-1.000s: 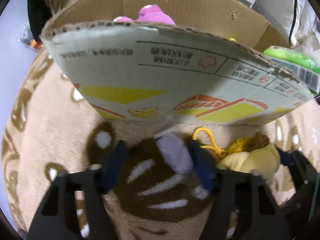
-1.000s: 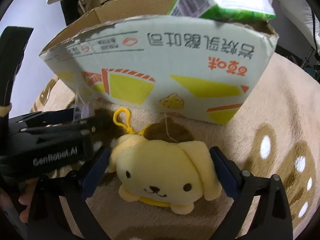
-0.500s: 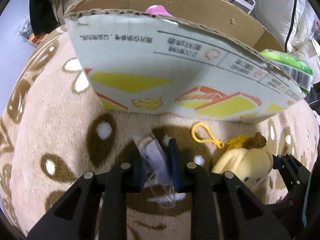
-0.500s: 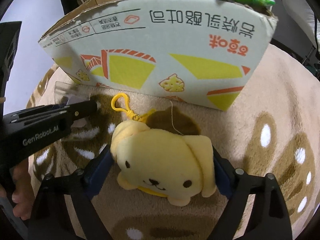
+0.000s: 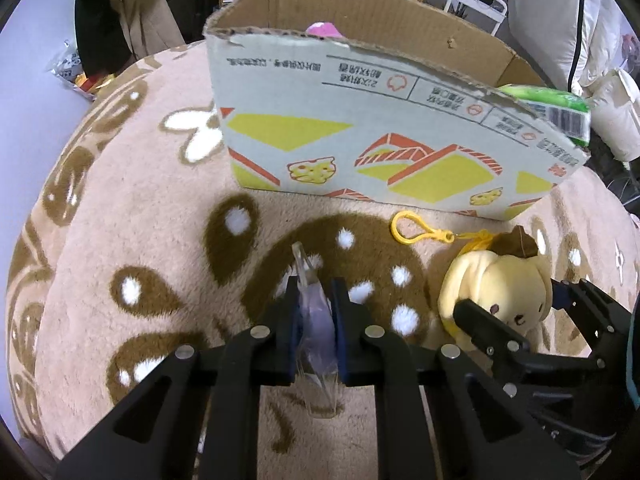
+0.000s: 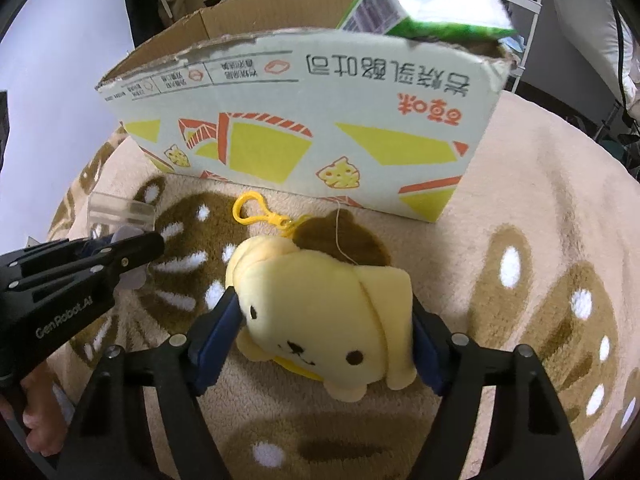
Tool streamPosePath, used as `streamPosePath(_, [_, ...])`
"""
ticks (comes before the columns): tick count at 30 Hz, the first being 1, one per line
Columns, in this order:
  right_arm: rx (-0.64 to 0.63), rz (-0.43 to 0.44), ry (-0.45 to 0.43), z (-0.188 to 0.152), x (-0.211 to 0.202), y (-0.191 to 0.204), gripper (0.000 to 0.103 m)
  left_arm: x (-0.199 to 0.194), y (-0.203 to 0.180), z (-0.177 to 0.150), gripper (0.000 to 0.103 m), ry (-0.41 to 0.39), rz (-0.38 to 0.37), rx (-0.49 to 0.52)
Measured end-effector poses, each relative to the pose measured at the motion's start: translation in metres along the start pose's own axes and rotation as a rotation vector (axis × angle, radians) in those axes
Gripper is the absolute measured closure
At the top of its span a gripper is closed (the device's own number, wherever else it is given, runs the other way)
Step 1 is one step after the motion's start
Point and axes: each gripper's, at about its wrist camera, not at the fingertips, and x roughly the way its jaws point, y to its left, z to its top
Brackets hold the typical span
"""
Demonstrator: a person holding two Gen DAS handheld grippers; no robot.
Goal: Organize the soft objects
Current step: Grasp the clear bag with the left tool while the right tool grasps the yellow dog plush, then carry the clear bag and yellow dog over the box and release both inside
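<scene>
A yellow plush dog [image 6: 320, 292] with a yellow clip [image 6: 252, 208] lies on the patterned rug in front of a printed cardboard box [image 6: 320, 120]. My right gripper [image 6: 324, 320] straddles it, its jaws closing, and both blue pads press into the plush's sides. In the left wrist view, my left gripper [image 5: 316, 292] is shut on a small lilac soft item in a clear plastic packet [image 5: 316, 320], held just above the rug. The plush dog [image 5: 492, 276] and right gripper [image 5: 516, 308] show at that view's right. The box [image 5: 360, 128] stands behind.
A pink plush [image 5: 324, 30] peeks over the box wall, and a green wrapped pack [image 6: 420, 4] rests on the box's right corner. The beige and brown rug [image 5: 120, 220] spreads around. Clothes, bags and a white rack stand behind. A hand [image 6: 40, 432] holds the left gripper.
My left gripper has shut on the lilac packet and drawn back from the box with it. The right gripper's jaws have narrowed onto the plush dog, squeezing its sides.
</scene>
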Motion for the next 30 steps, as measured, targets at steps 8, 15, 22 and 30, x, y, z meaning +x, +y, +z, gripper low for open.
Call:
streamPosePath(8, [0.020,0.000,-0.077,-0.003,-0.038,-0.007,0.023,-0.023,-0.019,-0.010,0.090,-0.043,0.034,0.009])
streamPosePath(15, [0.046,0.033,-0.149,-0.001,-0.063,-0.004,0.023,-0.050,-0.026,-0.011,0.090,-0.109,0.081,0.018])
streamPosePath(22, [0.071,0.072,-0.269,0.001,-0.094,-0.009,0.023,-0.075,-0.033,-0.011,0.090,-0.191,0.091,0.041])
streamPosePath(30, [0.062,0.090,-0.407,0.009,-0.131,-0.007,0.023,-0.109,-0.041,-0.004,0.090,-0.342,0.096,0.068])
